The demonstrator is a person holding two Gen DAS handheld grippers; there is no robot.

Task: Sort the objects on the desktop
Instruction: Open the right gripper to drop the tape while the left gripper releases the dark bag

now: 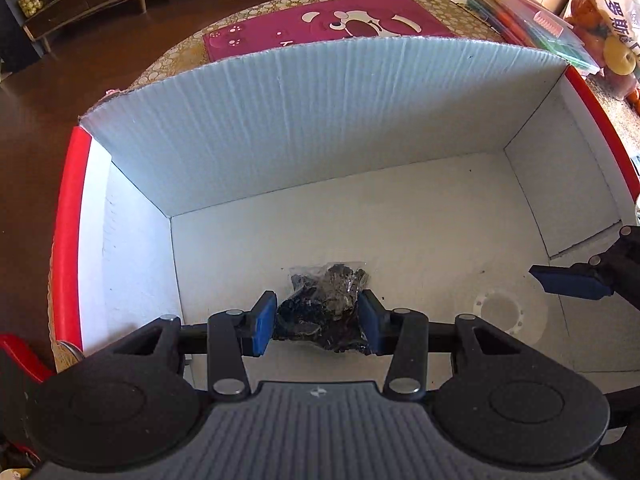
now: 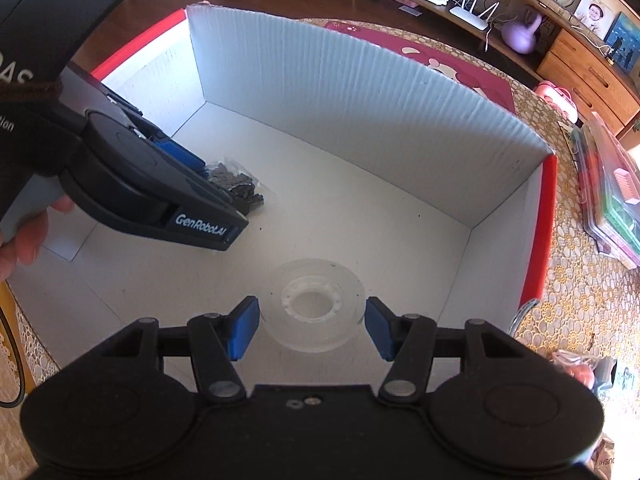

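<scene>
Inside box point(image 1: 320, 128), left tool point(image 1: 318, 322) clamps bag point(image 1: 324, 312); right tool point(image 2: 312, 328) straddles tape roll point(image 2: 316, 304).

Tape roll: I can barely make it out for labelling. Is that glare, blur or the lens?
Left wrist view: the tape roll is clear plastic on the white box floor, low contrast, not blurred. Right wrist view: sharper, its ring shows; fisheye bends the box walls in both.

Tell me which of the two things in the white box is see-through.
The clear plastic tape roll, between the right gripper fingers; the other, a small bag, holds dark pieces.
</scene>
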